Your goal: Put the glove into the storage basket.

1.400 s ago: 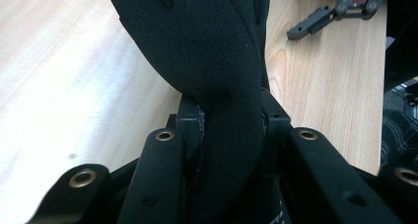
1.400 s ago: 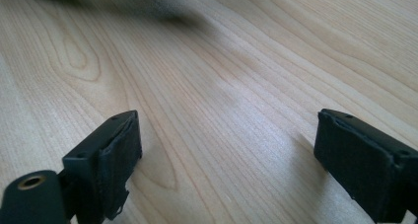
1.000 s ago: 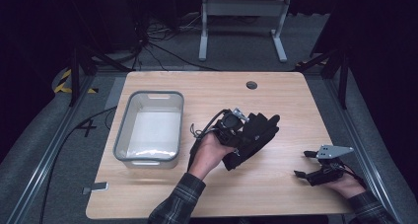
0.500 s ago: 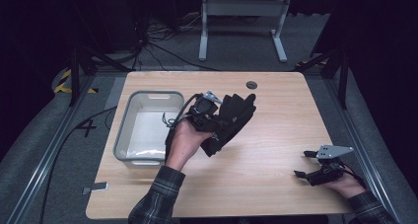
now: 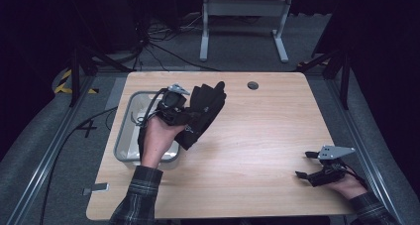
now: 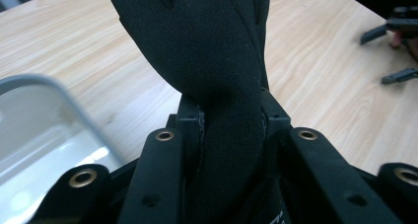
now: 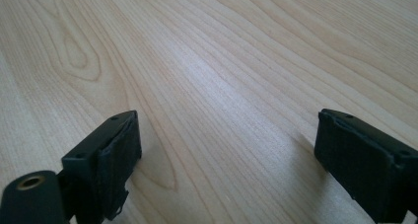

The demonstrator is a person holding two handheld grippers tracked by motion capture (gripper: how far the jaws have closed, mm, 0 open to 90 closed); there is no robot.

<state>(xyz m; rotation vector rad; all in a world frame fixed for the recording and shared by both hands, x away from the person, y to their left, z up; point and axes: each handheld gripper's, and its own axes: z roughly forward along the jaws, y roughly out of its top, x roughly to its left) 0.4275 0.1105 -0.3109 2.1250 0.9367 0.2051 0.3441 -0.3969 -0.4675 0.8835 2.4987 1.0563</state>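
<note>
Since the earlier frame, the left gripper [image 5: 184, 117] has travelled leftward and away across the bench [image 5: 267, 136], carrying the black glove [image 5: 200, 115] with it; the right gripper [image 5: 311, 165] has not shifted. The left hand [image 5: 157, 140] now sits partly above the grey tray [image 5: 126, 136].

Left gripper: jaws clenched on the glove. In the left gripper view, the glove [image 6: 217, 76] is pinched at a narrow waist between the two jaws, its wider part fanning up and beyond the jaw tips, the rest bunched down behind them. It is clear of the bench surface. The tray [image 6: 44, 130] lies just to the left of the jaws and below them.

Right gripper: jaws released, standing wide apart with nothing between them. In the right gripper view, bare wood of the bench [image 7: 222, 86] lies between and ahead of the jaws. This gripper rests low at the near right corner, well apart from the glove.
</note>
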